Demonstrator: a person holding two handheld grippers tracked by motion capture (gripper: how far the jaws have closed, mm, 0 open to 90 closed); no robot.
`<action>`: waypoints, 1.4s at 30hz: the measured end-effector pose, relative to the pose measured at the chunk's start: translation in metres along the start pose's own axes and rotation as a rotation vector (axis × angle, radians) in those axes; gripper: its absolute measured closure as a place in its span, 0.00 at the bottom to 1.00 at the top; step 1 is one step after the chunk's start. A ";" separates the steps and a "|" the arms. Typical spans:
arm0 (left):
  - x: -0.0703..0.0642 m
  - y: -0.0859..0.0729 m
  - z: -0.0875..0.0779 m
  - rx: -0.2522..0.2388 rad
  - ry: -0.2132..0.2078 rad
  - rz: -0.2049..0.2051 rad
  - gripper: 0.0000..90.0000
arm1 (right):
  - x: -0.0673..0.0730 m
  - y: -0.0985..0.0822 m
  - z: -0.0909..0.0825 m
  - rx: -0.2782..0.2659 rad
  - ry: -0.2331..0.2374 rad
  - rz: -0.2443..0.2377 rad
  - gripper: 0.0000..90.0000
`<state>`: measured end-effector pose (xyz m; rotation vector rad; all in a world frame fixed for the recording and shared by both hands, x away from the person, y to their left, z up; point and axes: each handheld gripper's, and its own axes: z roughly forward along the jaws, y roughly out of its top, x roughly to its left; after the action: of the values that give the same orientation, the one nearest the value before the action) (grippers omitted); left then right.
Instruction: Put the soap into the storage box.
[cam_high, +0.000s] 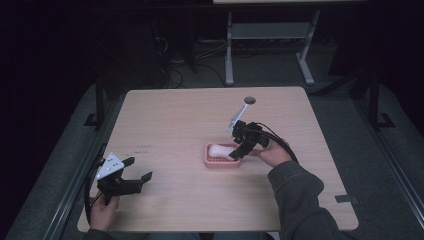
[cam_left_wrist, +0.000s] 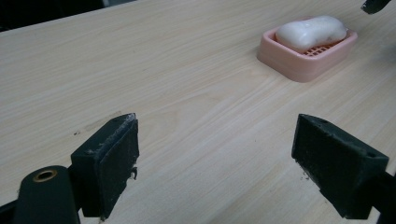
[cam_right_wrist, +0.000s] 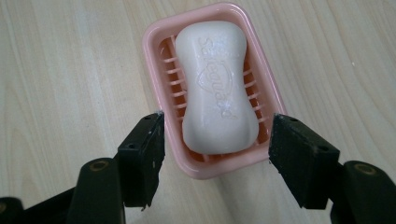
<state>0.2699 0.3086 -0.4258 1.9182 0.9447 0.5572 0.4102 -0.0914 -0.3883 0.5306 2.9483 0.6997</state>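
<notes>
**Soap bar lying in the pink dish, right gripper spread over it**

The white soap bar (cam_right_wrist: 217, 88) lies flat in the pink soap dish (cam_right_wrist: 156, 60), lengthwise along it, on the slotted ribbed floor, its embossed lettering facing up. It takes up most of the tray, and strips of the ribbed bottom show along both long sides. The dish sits on the wooden table (cam_high: 175, 120), right of the table's middle and closer to its right edge than to its left.

The right gripper (cam_right_wrist: 217, 154) hangs over the near end of the dish with its jaws released: one pad stands outside each long wall of the dish, neither pressing on the soap or, as far as can be told, on the rim. The soap lies between and beyond them, free.

The left gripper (cam_high: 131, 176) rests near the table's front left corner, well apart from the dish, jaws spread wide with bare tabletop between them.
</notes>
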 end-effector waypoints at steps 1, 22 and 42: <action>0.000 0.000 0.000 -0.001 0.000 0.001 0.16 | 0.001 0.000 -0.001 -0.001 -0.002 0.003 0.39; 0.000 0.000 0.000 -0.002 0.003 -0.004 0.16 | 0.005 -0.028 -0.015 -0.038 -0.018 0.035 0.38; 0.000 -0.001 0.000 0.003 0.003 -0.002 0.16 | 0.007 -0.062 -0.020 -0.053 -0.019 0.097 0.37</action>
<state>0.2695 0.3084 -0.4263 1.9195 0.9495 0.5579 0.3811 -0.1488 -0.3979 0.6751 2.8945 0.7752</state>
